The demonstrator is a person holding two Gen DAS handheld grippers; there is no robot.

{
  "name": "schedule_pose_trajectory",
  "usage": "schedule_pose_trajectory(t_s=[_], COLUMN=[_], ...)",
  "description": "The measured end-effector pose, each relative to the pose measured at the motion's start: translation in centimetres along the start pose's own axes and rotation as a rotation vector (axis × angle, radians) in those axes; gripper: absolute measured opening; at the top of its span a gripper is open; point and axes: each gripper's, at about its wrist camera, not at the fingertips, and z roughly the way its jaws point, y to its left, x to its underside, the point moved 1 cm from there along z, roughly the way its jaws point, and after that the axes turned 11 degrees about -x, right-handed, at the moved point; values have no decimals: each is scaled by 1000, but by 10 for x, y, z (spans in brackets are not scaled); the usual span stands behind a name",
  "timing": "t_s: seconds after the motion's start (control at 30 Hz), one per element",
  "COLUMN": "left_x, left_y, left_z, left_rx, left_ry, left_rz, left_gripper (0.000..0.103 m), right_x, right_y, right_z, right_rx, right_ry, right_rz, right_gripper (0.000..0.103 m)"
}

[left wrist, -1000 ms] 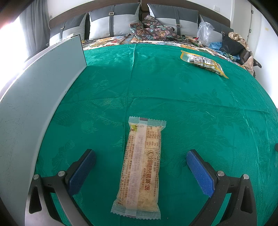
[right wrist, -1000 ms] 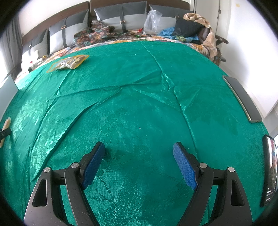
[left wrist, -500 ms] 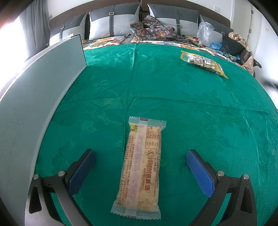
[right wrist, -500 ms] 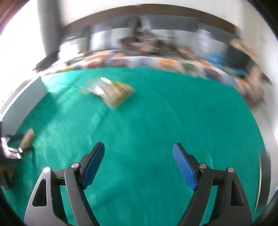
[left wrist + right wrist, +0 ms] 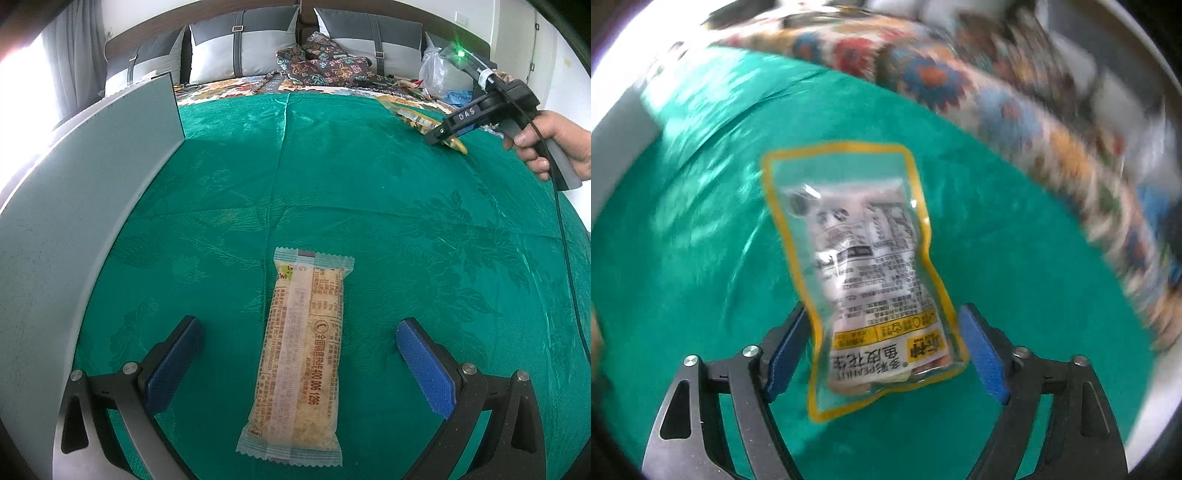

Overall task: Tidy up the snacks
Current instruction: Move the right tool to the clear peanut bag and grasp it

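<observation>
A green cloth point(image 5: 369, 206) with a leafy tone-on-tone pattern is covering the bed. A beige bar point(image 5: 299, 358) is showing orange print and pale teal ends. A clear pouch point(image 5: 864, 273) is showing a yellow border. Blue pads point(image 5: 173, 363) are lining black grippers.

"400 006 1296" on snack bar point(image 5: 301, 363)

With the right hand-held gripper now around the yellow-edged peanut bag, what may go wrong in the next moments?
1. The right hand-held gripper has just been closing, but its pads do not yet press the peanut bag. Its slippery film may slide out.
2. It straddles only the bag's near end, so the far end may sag when lifted.
3. The right wrist view is blurred; a hasty closing may miss.
</observation>
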Motion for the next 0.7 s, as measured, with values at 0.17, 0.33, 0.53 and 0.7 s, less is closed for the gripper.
schedule_pose_trajectory(t_s=[0.17,0.33,0.53,0.7], left_x=[0,0,1,1], left_y=[0,0,-1,0], left_z=[0,0,0,1], left_rx=[0,0,0,0], left_ry=[0,-1,-1,-1], left_rz=[0,0,0,-1], left_gripper=[103,103,103,103], right_x=[29,104,231,280], right_y=[-3,30,128,180], right_z=[-17,-47,-87,-82], right_rx=[-87,-116,7,231], right_ry=[-20,-10,-116,-268], right_rz=[132,268,342,346], right_gripper=[63,63,66,82])
